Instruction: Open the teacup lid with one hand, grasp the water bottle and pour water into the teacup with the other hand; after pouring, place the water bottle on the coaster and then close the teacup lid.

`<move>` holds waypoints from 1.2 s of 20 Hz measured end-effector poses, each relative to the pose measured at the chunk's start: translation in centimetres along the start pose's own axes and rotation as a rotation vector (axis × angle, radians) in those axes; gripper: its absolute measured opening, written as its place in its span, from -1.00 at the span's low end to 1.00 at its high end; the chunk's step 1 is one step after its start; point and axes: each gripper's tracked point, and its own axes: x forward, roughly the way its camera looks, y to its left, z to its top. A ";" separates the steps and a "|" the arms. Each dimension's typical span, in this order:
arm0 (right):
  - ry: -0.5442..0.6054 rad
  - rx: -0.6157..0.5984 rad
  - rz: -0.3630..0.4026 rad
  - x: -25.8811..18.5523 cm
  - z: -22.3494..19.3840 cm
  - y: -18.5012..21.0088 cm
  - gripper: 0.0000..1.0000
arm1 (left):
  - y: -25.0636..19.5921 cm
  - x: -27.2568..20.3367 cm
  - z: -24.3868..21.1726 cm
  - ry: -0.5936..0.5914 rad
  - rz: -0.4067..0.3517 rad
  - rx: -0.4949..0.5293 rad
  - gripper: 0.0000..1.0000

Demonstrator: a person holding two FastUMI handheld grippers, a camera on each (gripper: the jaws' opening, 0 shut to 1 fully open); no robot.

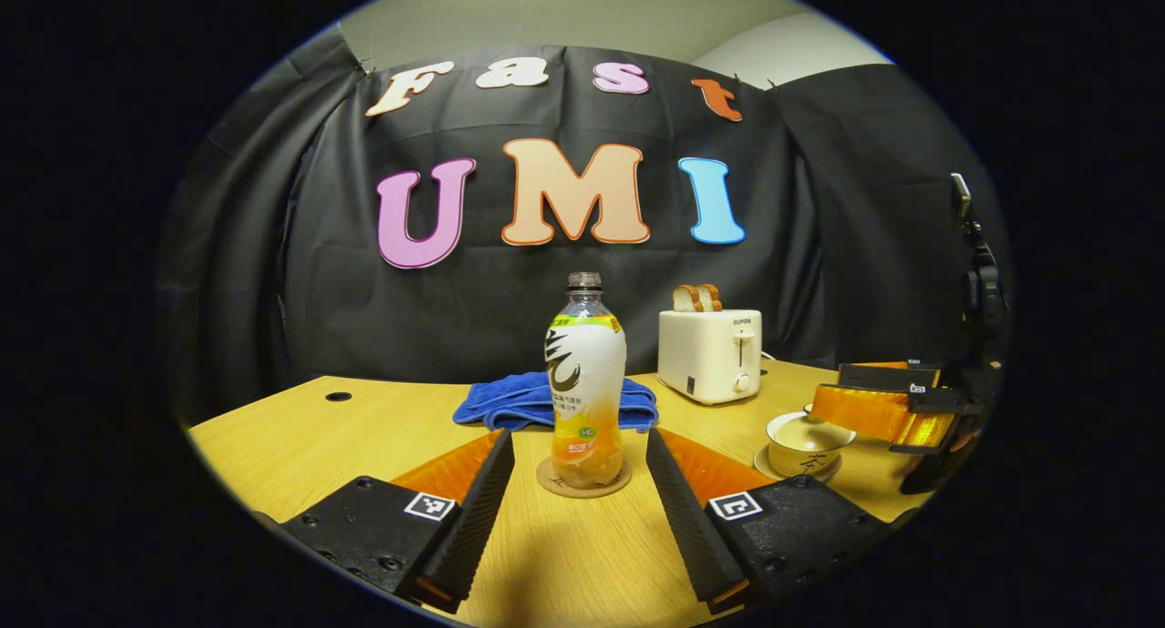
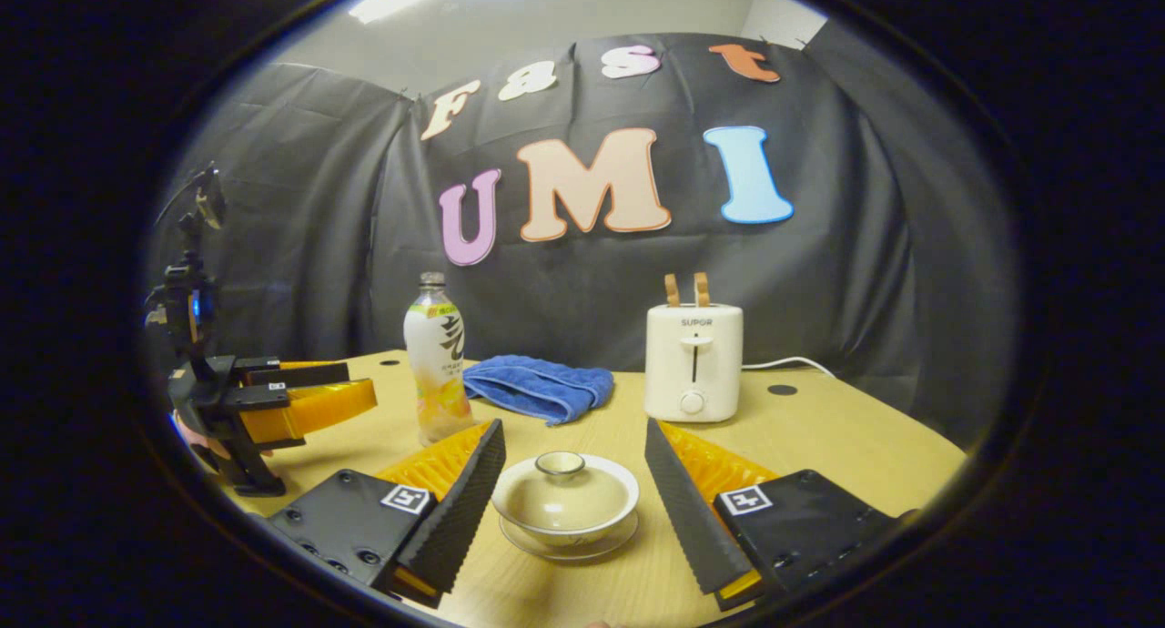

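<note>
A clear water bottle [image 1: 585,382] with orange drink at its bottom stands upright on a round cork coaster [image 1: 551,482]. My left gripper [image 1: 578,437] is open, its fingers either side of the bottle and apart from it. In the right gripper view a cream teacup [image 2: 564,505] sits on its saucer with the knobbed lid [image 2: 559,465] on. My right gripper [image 2: 573,425] is open, with the cup between its fingers and untouched. The bottle [image 2: 439,373] stands left of it, near the left gripper [image 2: 273,405]. The left gripper view shows the teacup [image 1: 808,441] beside the right gripper [image 1: 896,410].
A blue towel [image 1: 510,400] lies folded behind the bottle. A white toaster [image 2: 693,359] holding two bread slices stands at the back, its cord trailing right. The wooden table [image 2: 856,437] has cable holes near its far corners.
</note>
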 end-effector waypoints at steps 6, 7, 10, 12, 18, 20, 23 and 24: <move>-0.006 0.000 -0.089 -2.4 0.1 -1.9 0.87 | 1.8 -1.6 0.0 0.002 0.095 0.004 0.70; -0.009 0.000 -0.098 -2.8 0.2 -2.0 0.87 | 2.3 -1.8 -0.1 0.001 0.117 0.004 0.71; -0.009 -0.001 -0.107 -3.9 0.2 -2.2 0.87 | 2.7 -2.5 0.0 0.003 0.152 0.005 0.72; -0.008 -0.001 -0.104 -4.2 0.1 -2.3 0.87 | 2.5 -2.8 0.0 0.001 0.153 0.005 0.71; -0.009 -0.001 -0.111 -4.3 0.1 -2.4 0.87 | 3.1 -3.8 0.0 0.002 0.192 0.006 0.72; -0.008 -0.001 -0.112 -4.3 0.1 -2.5 0.87 | 2.9 -4.0 0.0 0.001 0.195 0.006 0.71; -0.009 -0.002 -0.126 -4.5 0.2 -2.7 0.87 | 2.9 -4.0 0.0 0.002 0.195 0.005 0.72; -0.009 -0.002 -0.132 -4.5 0.2 -2.9 0.87 | 3.0 -4.0 -0.1 0.002 0.196 0.005 0.72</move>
